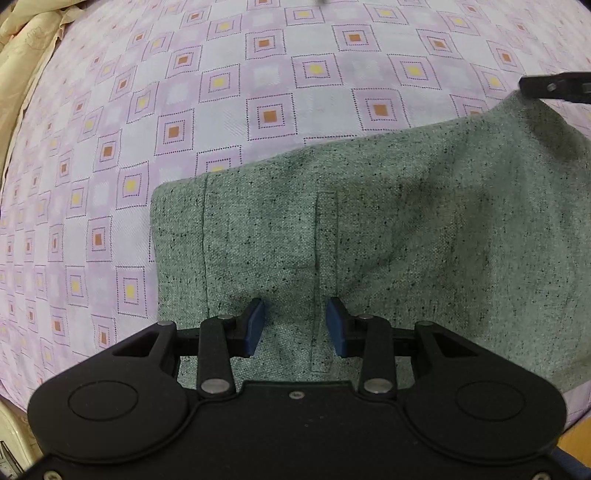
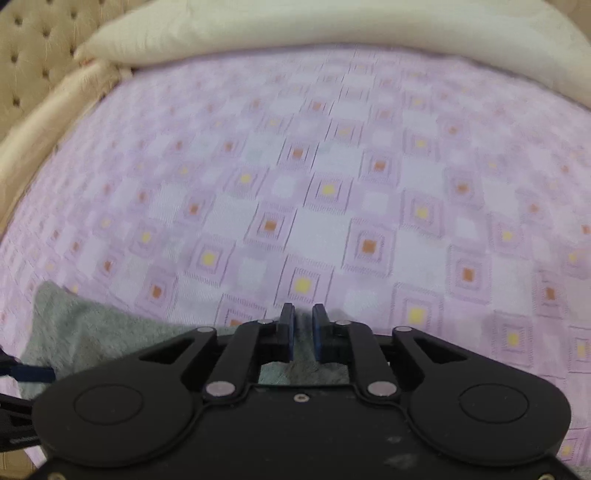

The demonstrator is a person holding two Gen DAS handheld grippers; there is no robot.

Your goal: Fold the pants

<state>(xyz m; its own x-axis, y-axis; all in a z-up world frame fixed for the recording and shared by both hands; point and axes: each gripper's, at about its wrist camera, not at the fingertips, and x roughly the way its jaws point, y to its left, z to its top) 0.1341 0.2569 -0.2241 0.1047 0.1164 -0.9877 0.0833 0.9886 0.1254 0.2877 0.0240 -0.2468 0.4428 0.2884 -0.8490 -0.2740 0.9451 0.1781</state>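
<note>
Left wrist view: the left gripper (image 1: 295, 325) points down at the pants (image 1: 369, 240), a grey-green speckled fabric lying folded on the bedsheet (image 1: 221, 110), which is pink with a pattern of squares. Its jaws stand partly apart, and the blue pads (image 1: 255, 325) sit on either side of a narrow stitched strip of the cloth; the pads do not press on the fabric, so nothing is gripped. The pants spread from just beyond the fingers toward the right edge of this view, with a straight seam near their left edge. At upper right, the right gripper (image 1: 554, 86) shows as a black part at the raised far corner of the pants. Right wrist view, blurred: the right gripper (image 2: 303, 325) has its jaws slightly apart, with a narrow gap between the pads (image 2: 320, 332). Pants fabric (image 2: 92, 325) lies below and behind the fingers and extends to the lower left; whether the pads touch it cannot be told. Beyond lie the bedsheet (image 2: 295, 166), a cream pillow (image 2: 295, 26) and a tufted headboard (image 2: 37, 44).
</note>
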